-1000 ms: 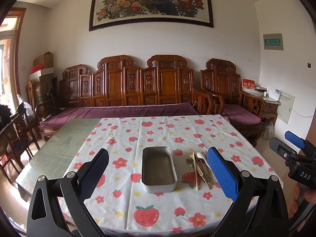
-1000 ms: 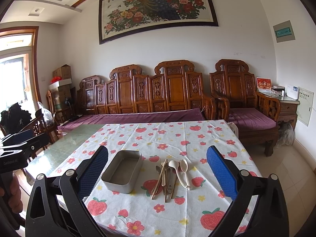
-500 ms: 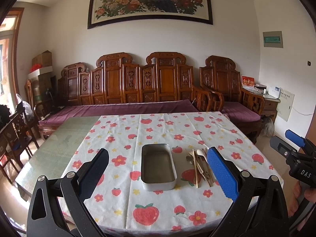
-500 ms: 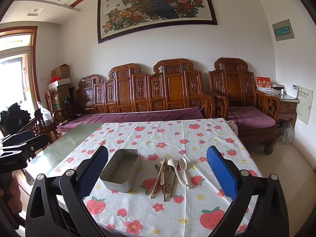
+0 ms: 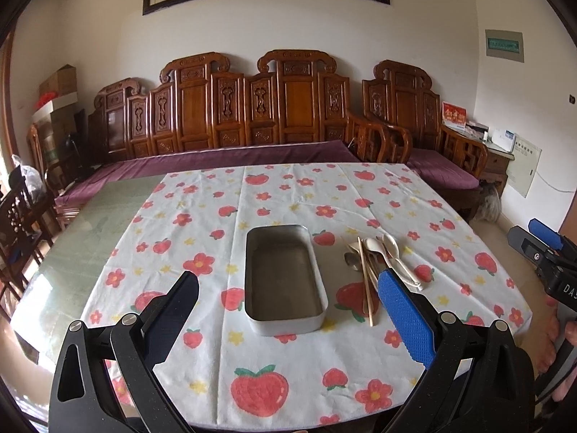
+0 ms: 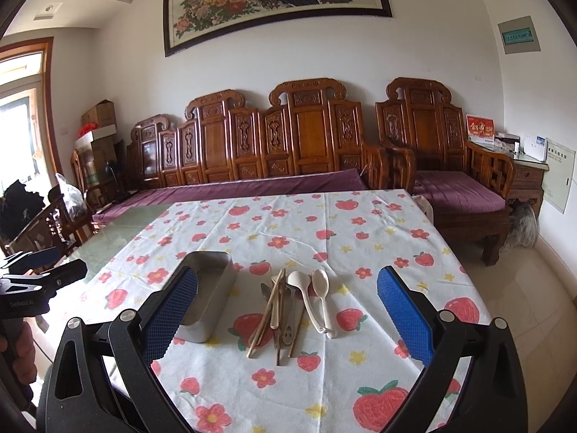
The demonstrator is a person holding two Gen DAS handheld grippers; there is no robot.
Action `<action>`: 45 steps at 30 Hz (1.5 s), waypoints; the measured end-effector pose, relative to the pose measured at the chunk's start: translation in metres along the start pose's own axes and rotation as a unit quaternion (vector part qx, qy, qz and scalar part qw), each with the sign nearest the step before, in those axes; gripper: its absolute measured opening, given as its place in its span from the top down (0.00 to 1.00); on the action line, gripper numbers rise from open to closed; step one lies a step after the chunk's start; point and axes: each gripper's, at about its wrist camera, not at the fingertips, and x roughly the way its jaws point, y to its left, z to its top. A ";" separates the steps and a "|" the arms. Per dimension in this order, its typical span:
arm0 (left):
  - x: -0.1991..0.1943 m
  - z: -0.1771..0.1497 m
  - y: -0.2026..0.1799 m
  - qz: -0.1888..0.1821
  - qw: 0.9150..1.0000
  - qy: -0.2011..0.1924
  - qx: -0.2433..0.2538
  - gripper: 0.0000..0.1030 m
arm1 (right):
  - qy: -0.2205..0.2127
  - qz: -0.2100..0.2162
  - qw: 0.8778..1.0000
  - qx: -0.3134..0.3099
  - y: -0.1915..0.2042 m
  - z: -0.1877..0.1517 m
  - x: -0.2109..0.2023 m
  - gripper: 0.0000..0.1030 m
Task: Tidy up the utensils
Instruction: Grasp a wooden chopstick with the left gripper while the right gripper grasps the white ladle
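An empty metal tin (image 5: pixel 285 278) lies on the strawberry-print tablecloth (image 5: pixel 288 195); it also shows in the right wrist view (image 6: pixel 211 288). To its right lies a pile of utensils (image 6: pixel 288 306): two cream spoons (image 6: pixel 317 296), wooden chopsticks (image 6: pixel 265 319) and metal cutlery; the pile shows in the left wrist view (image 5: pixel 378 263). My left gripper (image 5: pixel 288 288) is open and empty, above the tin's near end. My right gripper (image 6: pixel 287 283) is open and empty, above the near part of the utensil pile.
The cloth covers a glass-topped table (image 5: pixel 72 245) whose bare glass shows at the left. A carved wooden sofa with purple cushions (image 6: pixel 288 151) stands behind the table. A wooden chair (image 5: pixel 18 216) stands at the left. The right gripper body shows at the right edge (image 5: pixel 548 259).
Both grippers have tilted down and moved closer to the table; the tin and the utensils look larger and nearer. Nothing on the table has moved. Both jaws stay open.
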 end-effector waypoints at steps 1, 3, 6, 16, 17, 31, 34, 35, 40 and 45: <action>0.007 0.001 0.001 -0.002 1.000 0.003 0.000 0.06 | 0.005 -0.001 1.000 0.002 -0.003 0.000 0.009 0.02; 0.020 0.004 0.001 -0.003 1.000 0.010 0.000 0.06 | 0.010 -0.004 1.000 0.003 -0.008 -0.001 0.024 0.03; 0.042 0.008 0.000 -0.009 1.000 0.020 0.005 0.06 | 0.019 -0.002 1.000 0.007 -0.016 -0.002 0.046 0.05; 0.101 0.007 -0.006 -0.035 0.998 0.056 0.014 0.06 | 0.059 0.006 0.998 0.004 -0.038 -0.019 0.113 0.23; 0.105 0.006 -0.007 -0.038 0.997 0.059 0.016 0.07 | 0.064 0.006 0.998 0.002 -0.040 -0.021 0.121 0.25; 0.151 -0.008 -0.039 -0.078 0.991 0.105 0.037 0.32 | 0.127 0.043 0.991 0.003 -0.063 -0.056 0.196 0.52; 0.163 -0.011 -0.052 -0.095 0.988 0.115 0.044 0.38 | 0.139 0.053 0.989 0.006 -0.063 -0.063 0.201 0.54; 0.168 -0.013 -0.057 -0.102 0.986 0.121 0.046 0.42 | 0.142 0.053 0.988 0.004 -0.062 -0.064 0.202 0.56; 0.195 -0.020 -0.081 -0.126 0.979 0.149 0.053 0.58 | 0.144 0.067 0.987 0.004 -0.063 -0.064 0.204 0.59; 0.222 -0.027 -0.103 -0.134 0.974 0.170 0.061 0.70 | 0.153 0.068 0.986 0.008 -0.067 -0.067 0.209 0.60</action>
